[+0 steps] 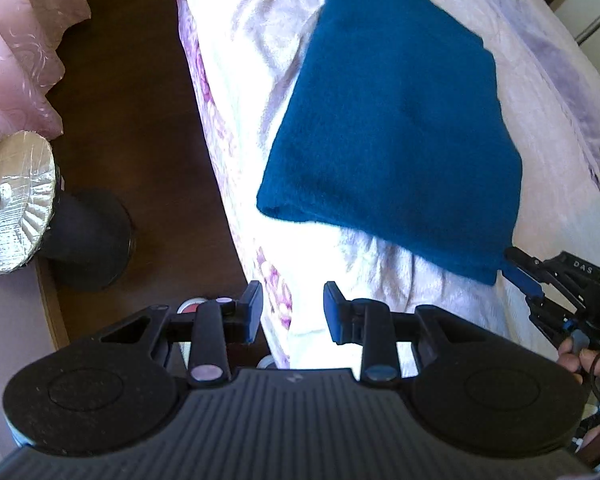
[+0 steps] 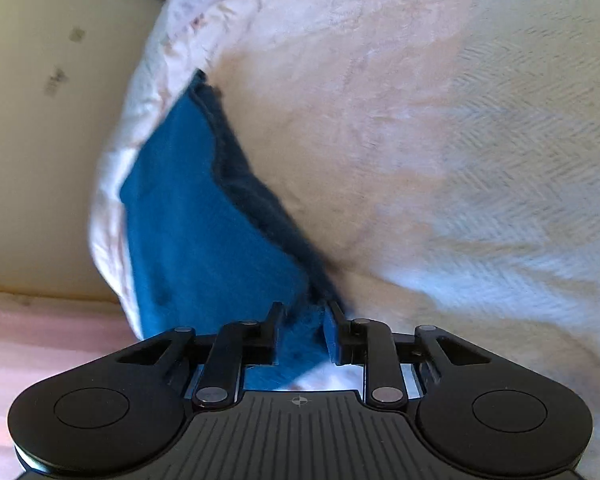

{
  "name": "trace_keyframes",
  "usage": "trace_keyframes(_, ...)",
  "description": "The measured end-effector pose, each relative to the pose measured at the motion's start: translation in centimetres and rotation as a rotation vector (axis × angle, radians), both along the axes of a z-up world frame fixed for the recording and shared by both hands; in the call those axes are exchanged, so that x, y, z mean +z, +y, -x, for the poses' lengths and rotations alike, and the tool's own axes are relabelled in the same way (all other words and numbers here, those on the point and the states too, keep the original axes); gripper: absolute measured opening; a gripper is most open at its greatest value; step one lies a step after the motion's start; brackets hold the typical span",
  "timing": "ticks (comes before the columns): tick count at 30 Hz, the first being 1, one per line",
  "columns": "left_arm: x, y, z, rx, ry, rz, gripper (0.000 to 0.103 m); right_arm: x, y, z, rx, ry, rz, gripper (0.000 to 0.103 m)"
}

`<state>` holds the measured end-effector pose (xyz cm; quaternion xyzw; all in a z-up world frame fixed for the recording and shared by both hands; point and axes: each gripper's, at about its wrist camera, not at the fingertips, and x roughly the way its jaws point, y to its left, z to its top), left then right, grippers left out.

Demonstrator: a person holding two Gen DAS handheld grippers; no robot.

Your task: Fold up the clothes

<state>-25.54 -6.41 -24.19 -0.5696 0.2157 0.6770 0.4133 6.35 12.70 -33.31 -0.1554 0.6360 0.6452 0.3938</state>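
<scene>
We see a folded teal fleece garment (image 1: 396, 120) lying flat on a bed covered by a pale pink, plush blanket (image 1: 548, 80) with a faint woven herringbone grain. The garment forms a rough rectangle with soft, rounded fold edges and a fuzzy nap; its near left corner is a thick rolled fold, and its near right corner comes to a point. Beside it, at the bed's left edge, a glossy floral sheet (image 1: 236, 128) in white and purple falls in creases toward the dark brown floor (image 1: 140, 80).

Our left gripper (image 1: 293, 312) hangs over the bed edge, short of the garment, its jaws standing apart with nothing between them. Our right gripper (image 1: 518, 270) meets the garment's near right corner; from the right wrist view (image 2: 302, 334) the jaws sit close together with the teal cloth pinched between the dark pads, the doubled layers showing a darker, frayed-looking edge running away from the grip.

On the floor to the left stands a black round-based stand (image 1: 88, 236) beside a crinkled silver foil-covered disc (image 1: 18, 204). Pink sheer curtains (image 1: 16, 52) with a swirled pattern hang at the far left.
</scene>
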Motion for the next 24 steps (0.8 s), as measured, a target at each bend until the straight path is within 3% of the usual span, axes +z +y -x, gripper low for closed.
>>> trace_keyframes(3,0.0,0.4,0.0,0.014,0.024,-0.001,0.028,0.6,-0.2,0.5,0.065,-0.118,-0.051,0.007)
trace_keyframes(7,0.3,1.3,-0.3,-0.012,0.092,0.025,0.028,1.3,-0.5,1.1,0.153,-0.276,-0.12,0.006)
trace_keyframes(10,0.8,2.0,-0.8,-0.043,0.13,0.073,0.028,1.8,-0.4,2.3,0.226,-0.322,-0.078,0.008)
trace_keyframes(12,1.5,2.3,-1.1,-0.056,0.143,0.091,0.028,3.1,-0.1,2.9,0.24,-0.348,-0.06,0.021)
trace_keyframes(16,4.0,2.7,-1.8,-0.087,0.154,0.091,0.028,7.5,-1.2,4.1,0.352,-0.495,-0.109,0.023)
trace_keyframes(19,6.0,2.9,-2.8,-0.126,0.171,0.07,0.029,10.6,-3.0,4.6,0.419,-0.505,-0.146,0.027)
trace_keyframes(24,8.7,3.1,-4.3,-0.179,0.202,0.023,0.031,13.8,-5.4,5.6,0.472,-0.508,-0.157,0.048)
